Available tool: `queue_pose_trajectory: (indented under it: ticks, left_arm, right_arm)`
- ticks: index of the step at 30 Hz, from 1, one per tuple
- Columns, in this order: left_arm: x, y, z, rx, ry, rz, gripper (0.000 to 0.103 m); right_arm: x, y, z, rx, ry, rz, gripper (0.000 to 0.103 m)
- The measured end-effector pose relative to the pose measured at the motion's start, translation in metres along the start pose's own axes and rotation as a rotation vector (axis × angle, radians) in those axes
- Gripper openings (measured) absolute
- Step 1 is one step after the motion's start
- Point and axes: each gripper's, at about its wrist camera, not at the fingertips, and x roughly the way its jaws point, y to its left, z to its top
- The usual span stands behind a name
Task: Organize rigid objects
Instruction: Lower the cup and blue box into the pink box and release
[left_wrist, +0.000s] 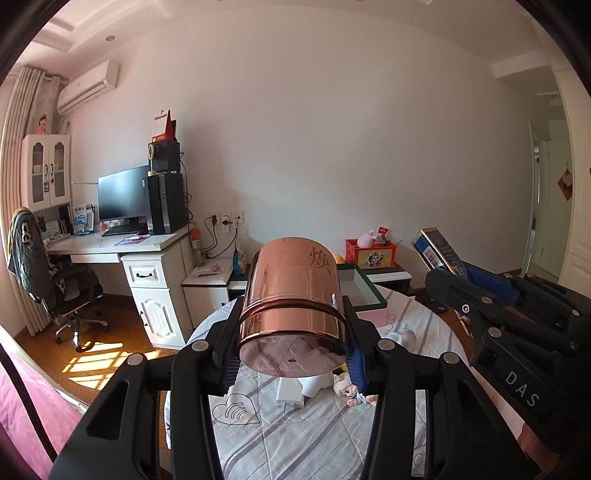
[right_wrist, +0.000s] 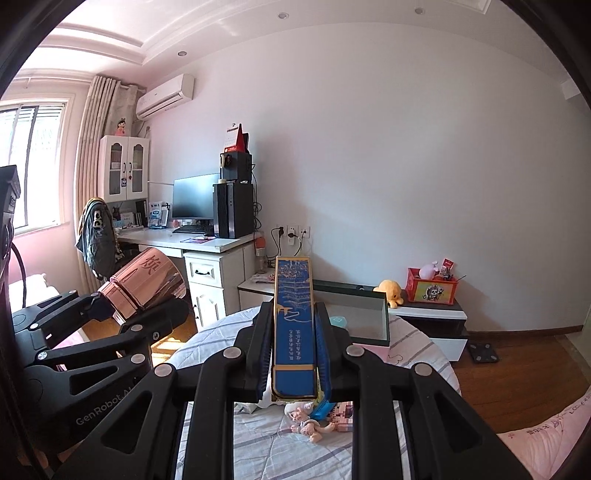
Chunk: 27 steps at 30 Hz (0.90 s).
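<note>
Left view: the left gripper (left_wrist: 291, 354) has its fingers clamped round a copper canister (left_wrist: 293, 306), held above the tabletop (left_wrist: 266, 435); that glossy wall could slip.

Right view: the right gripper (right_wrist: 293, 354) pinches a blue box (right_wrist: 293, 325) edgewise; it might twist. Beyond the fingers waits an open tray (right_wrist: 364, 314), in a sunny bedroom.

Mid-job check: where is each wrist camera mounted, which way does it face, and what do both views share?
Left wrist: behind the left gripper, looking forward over the round table toward the desk; its fingers clamp a copper can; the right gripper shows at right.
Right wrist: behind the right gripper, facing the same wall; its fingers clamp a blue box; the left gripper shows at left.
Shared: can, box, table, green tray, desk, doll.
</note>
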Motion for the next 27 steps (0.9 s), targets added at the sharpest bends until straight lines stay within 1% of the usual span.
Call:
queue_pose_trajectory:
  ticks: [4, 8, 11, 14, 17, 21, 23, 27]
  left_arm:
    - [-0.005, 0.001, 0.001, 0.002, -0.013, 0.006, 0.047]
    - [0.002, 0.002, 0.004, 0.005, -0.012, 0.019, 0.047]
    - [0.014, 0.002, 0.006, 0.007, -0.002, 0.019, 0.047]
    - [0.034, 0.003, 0.008, 0.012, 0.023, 0.012, 0.047]
    - [0.064, 0.008, 0.012, 0.009, 0.061, -0.004, 0.047]
    - [0.118, 0.013, 0.02, 0.022, 0.122, -0.018, 0.047]
    - [0.151, 0.016, 0.024, 0.025, 0.163, -0.038, 0.047]
    - [0.221, 0.017, 0.028, 0.052, 0.243, -0.044, 0.047]
  right_arm:
    - [0.002, 0.002, 0.001, -0.005, -0.003, 0.007, 0.021]
    - [0.007, 0.0, 0.002, -0.007, 0.003, 0.011, 0.021]
    - [0.017, -0.005, 0.001, -0.006, 0.015, 0.013, 0.021]
    - [0.035, -0.011, 0.003, -0.01, 0.037, 0.01, 0.021]
    - [0.059, -0.02, 0.005, -0.006, 0.066, 0.009, 0.021]
    - [0.104, -0.041, 0.005, 0.006, 0.123, 0.005, 0.021]
    - [0.129, -0.054, 0.004, 0.009, 0.157, -0.002, 0.021]
    - [0.187, -0.081, -0.001, 0.026, 0.24, -0.016, 0.021]
